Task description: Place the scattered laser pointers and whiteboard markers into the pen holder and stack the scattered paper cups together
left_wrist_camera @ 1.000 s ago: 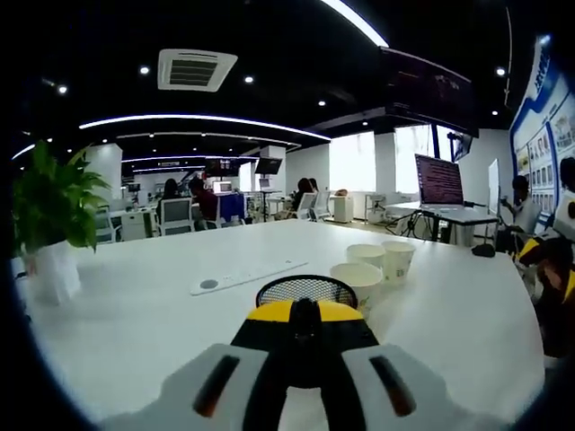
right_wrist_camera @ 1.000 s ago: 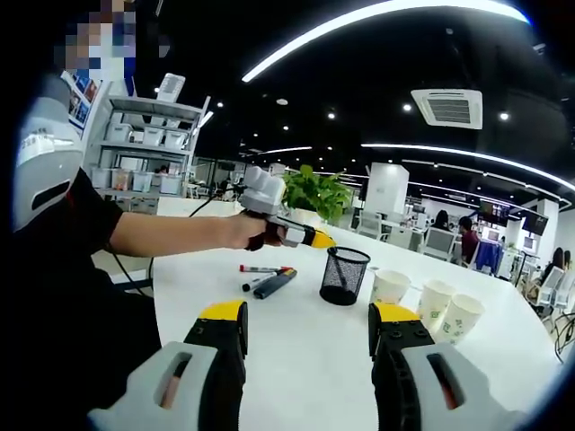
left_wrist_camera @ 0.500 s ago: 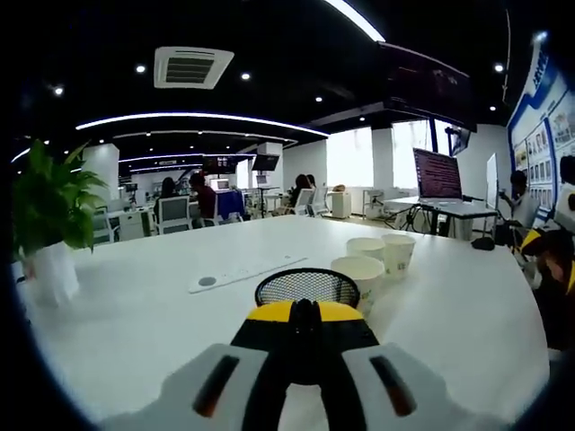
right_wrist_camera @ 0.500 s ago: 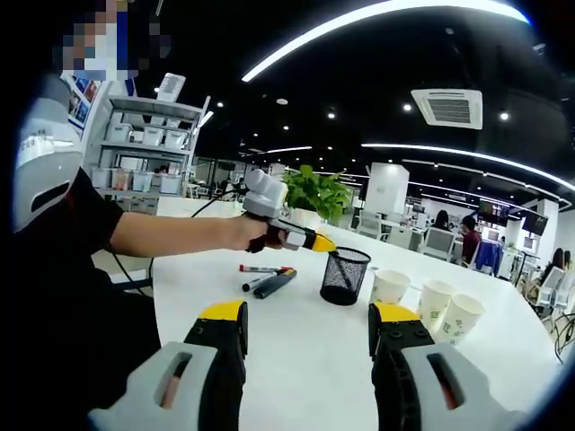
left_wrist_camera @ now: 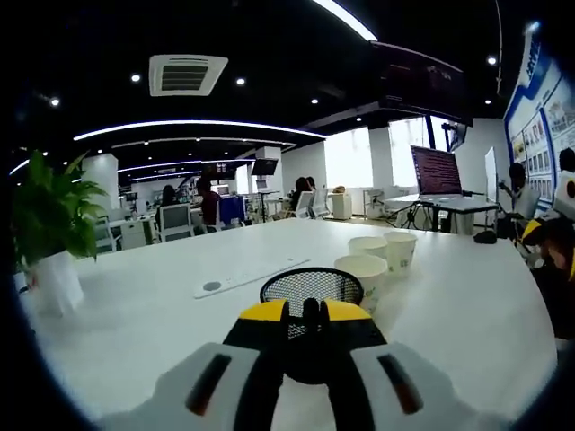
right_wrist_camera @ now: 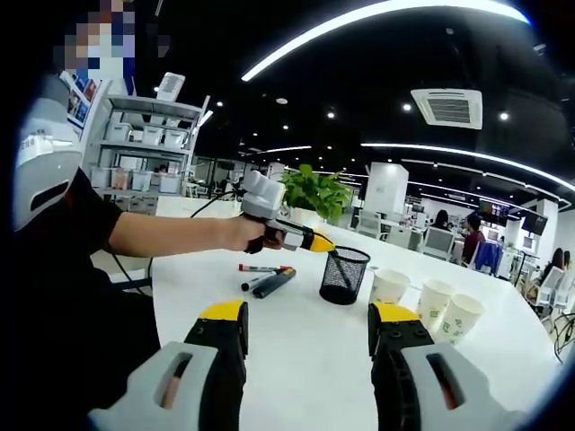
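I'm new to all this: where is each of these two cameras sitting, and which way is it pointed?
Left gripper view: rides on the left claw, whose jaws stand nearly shut, looking low across the white table over the mesh pen holder toward the paper cups.
Right gripper view: rides on the right claw, jaws wide apart, looking across the table at the person's forearm holding the left claw above the markers.
Shared: the pen holder, the cups, the table and the potted plant.
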